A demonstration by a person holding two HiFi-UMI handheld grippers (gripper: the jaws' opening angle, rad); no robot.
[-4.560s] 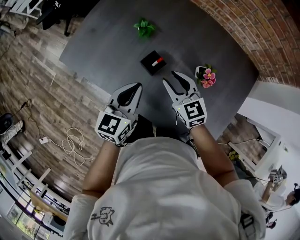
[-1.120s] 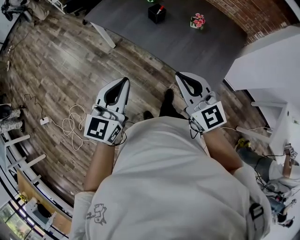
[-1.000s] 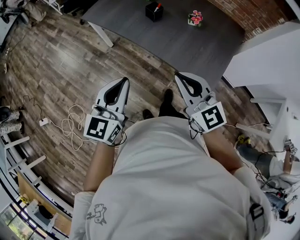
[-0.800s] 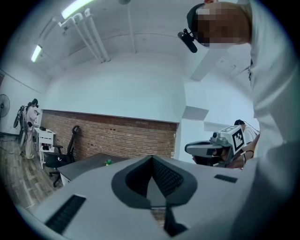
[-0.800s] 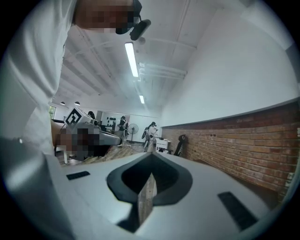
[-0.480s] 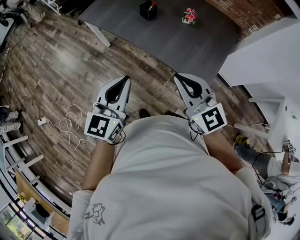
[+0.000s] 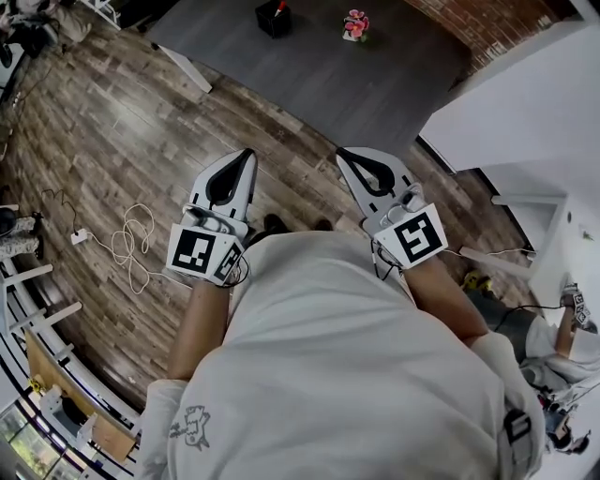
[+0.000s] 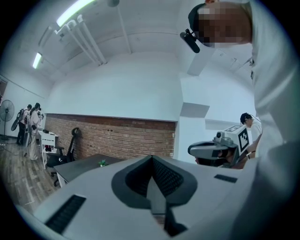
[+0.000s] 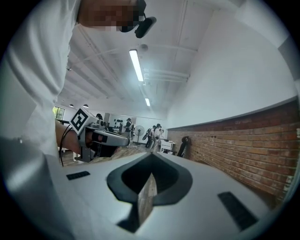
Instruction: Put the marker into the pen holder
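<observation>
The black pen holder (image 7: 273,19) stands on the dark grey table (image 7: 309,66) at the top of the head view, with the red marker (image 7: 279,5) sticking out of it. Both grippers are held level over the wooden floor, far from the table. My left gripper (image 7: 246,156) has its jaws together with nothing between them, and so does my right gripper (image 7: 343,153). The left gripper view shows its tips (image 8: 152,157) meeting and the table (image 8: 84,167) far off. In the right gripper view the tips (image 9: 151,157) meet before a brick wall.
A pot of pink flowers (image 7: 354,24) stands on the table to the right of the holder. A white cable with a plug (image 7: 127,246) lies on the floor at the left. A white partition (image 7: 525,103) rises at the right. People (image 8: 28,124) stand far back.
The table with the holder and flowers has slid toward the top left of the head view and shrunk as the person backs away. Both grippers stay shut and side by side.
</observation>
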